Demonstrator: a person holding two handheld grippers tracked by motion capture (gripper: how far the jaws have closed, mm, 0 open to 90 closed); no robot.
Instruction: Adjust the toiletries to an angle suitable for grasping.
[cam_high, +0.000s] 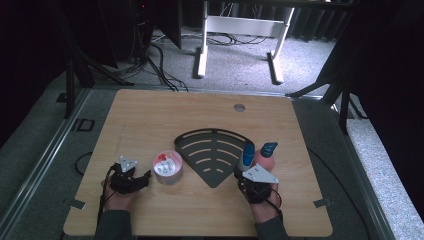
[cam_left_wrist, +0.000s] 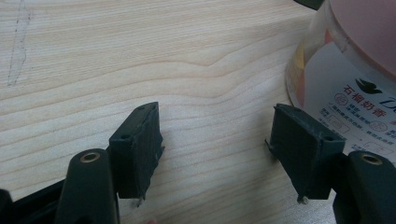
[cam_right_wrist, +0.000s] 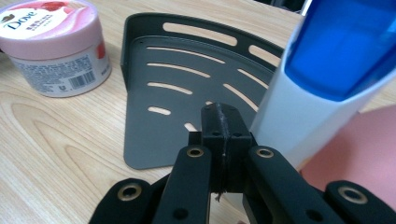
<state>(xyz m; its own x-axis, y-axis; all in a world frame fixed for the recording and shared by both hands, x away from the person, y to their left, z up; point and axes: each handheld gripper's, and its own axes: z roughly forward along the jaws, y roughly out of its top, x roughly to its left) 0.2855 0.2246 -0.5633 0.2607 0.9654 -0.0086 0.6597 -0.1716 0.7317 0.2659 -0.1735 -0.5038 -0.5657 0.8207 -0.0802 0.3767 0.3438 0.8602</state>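
**Open the right jaws before going for the tube**

The right gripper has its jaws pressed flat together with nothing between them. Its tips sit just over the near point of the dark slotted tray, and the white tube with the blue cap stands close beside them on the right, against a pink bottle. If the aim is to take the tube, closed jaws can only nudge it. A push may well tip it, as it looks tall, narrow and top-heavy. So the jaws should part first, wide enough to straddle the white body, then close low on it, below the blue cap, where the sides look straighter.

The left gripper has its jaws well apart over bare wood, holding nothing. The pink jar stands just beside its right jaw; I cannot tell whether the two touch. Should the jar be wanted, that gripper needs to shift sideways until the jar is centred between the pads, since closing from here would catch only the edge and skid the jar away.

From the high view, the jar stands left of the tray, the tube at the tray's right edge, and all sit on the table. The tray's raised back rim would stop things sliding off that side.
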